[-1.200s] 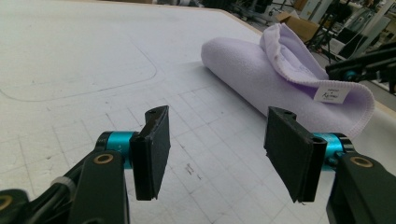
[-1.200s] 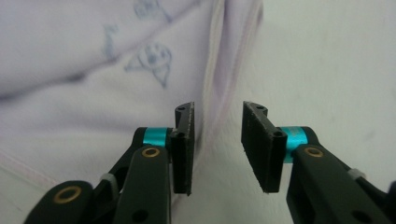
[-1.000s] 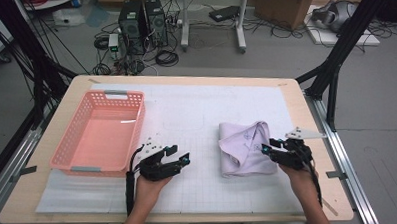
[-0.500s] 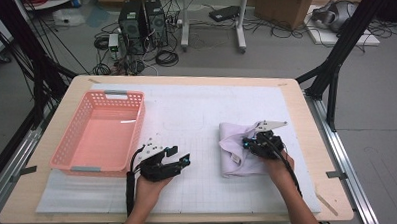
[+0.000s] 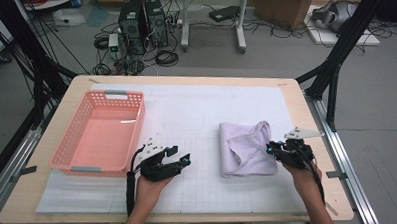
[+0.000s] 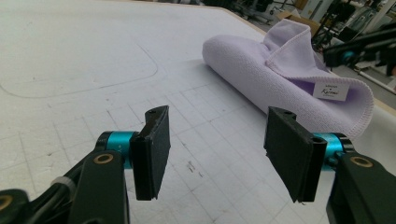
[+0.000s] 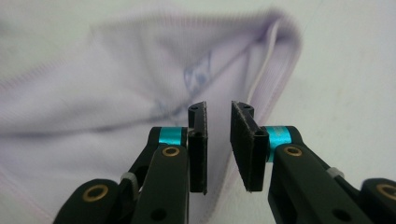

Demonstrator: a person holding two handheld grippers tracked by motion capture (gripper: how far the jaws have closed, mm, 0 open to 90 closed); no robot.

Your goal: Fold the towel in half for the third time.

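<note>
Lilac cloth, folded over on itself, lies on the worktop just ahead of the right claw, whose jaws have just been opening and now stand a narrow gap apart with nothing between them. Well apart to the cloth's other side, the left claw rests with its jaws wide and empty. Beside that claw sits a pink basket.

Bare mat lies open between the pink basket and the folded cloth.
</note>
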